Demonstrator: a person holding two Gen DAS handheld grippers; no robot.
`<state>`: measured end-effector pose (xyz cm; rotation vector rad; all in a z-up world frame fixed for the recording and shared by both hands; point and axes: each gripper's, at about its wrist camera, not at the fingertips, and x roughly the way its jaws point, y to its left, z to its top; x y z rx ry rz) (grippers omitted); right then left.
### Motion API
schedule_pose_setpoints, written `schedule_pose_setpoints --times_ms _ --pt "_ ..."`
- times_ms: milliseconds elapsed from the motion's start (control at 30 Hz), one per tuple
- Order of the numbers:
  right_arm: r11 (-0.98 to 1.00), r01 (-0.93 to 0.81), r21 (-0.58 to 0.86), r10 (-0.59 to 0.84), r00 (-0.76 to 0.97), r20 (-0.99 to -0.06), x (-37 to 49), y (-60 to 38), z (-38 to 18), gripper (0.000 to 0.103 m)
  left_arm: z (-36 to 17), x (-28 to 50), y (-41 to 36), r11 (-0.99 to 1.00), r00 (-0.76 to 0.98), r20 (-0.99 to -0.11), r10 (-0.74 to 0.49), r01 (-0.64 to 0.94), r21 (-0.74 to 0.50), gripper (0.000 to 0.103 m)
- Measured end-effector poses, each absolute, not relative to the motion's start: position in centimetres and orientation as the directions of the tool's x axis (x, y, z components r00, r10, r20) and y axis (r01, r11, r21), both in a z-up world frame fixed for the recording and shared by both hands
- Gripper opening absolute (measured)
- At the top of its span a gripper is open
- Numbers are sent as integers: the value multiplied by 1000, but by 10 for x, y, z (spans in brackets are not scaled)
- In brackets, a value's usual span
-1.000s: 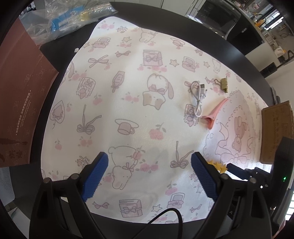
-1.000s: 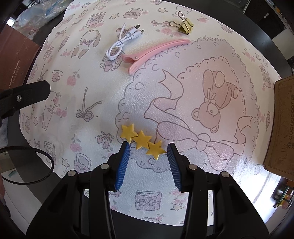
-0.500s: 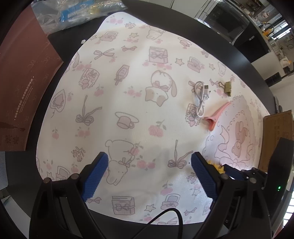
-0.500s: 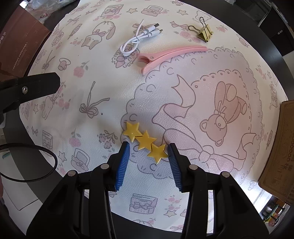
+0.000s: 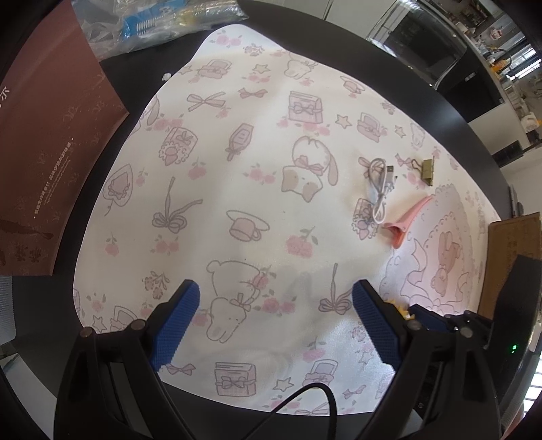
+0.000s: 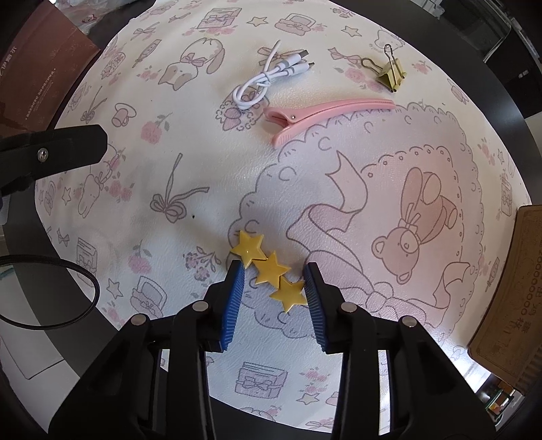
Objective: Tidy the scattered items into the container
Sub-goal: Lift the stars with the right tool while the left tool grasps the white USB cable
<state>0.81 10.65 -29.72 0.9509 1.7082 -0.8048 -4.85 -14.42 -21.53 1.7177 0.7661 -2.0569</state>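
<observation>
A yellow three-star hair clip (image 6: 267, 269) lies on the patterned mat between the blue pads of my right gripper (image 6: 273, 270). The pads touch its ends, so the gripper is shut on it. A pink hair clip (image 6: 325, 113), a white USB cable (image 6: 271, 76) and a gold binder clip (image 6: 389, 72) lie farther up the mat. They also show in the left wrist view: pink clip (image 5: 404, 221), cable (image 5: 381, 188), binder clip (image 5: 427, 171). My left gripper (image 5: 275, 301) is open and empty over the mat's near left part.
A brown cardboard box (image 6: 511, 304) stands at the mat's right edge, also in the left wrist view (image 5: 508, 257). A dark red booklet (image 5: 44, 159) lies left of the mat. A plastic bag with blue items (image 5: 162, 23) sits at the far left corner.
My right gripper has moved forward around the star clip and narrowed onto it. My left gripper has drifted slightly back and stayed open.
</observation>
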Motion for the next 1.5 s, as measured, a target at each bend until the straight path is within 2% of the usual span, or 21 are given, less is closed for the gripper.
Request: schedule_pose_setpoints --times_ms 33,800,1500 --pt "468 880 -85 223 -211 -952 7 106 -295 30 -215 -49 -144 -793 -202 -977 72 583 -179 91" --pt "373 922 -105 199 -191 -961 8 94 -244 30 -195 -64 -133 -849 -212 -974 75 499 -173 91" --pt "243 959 -149 173 -194 -966 -18 56 -193 30 -193 -113 -110 -911 -184 -979 92 381 -157 91"
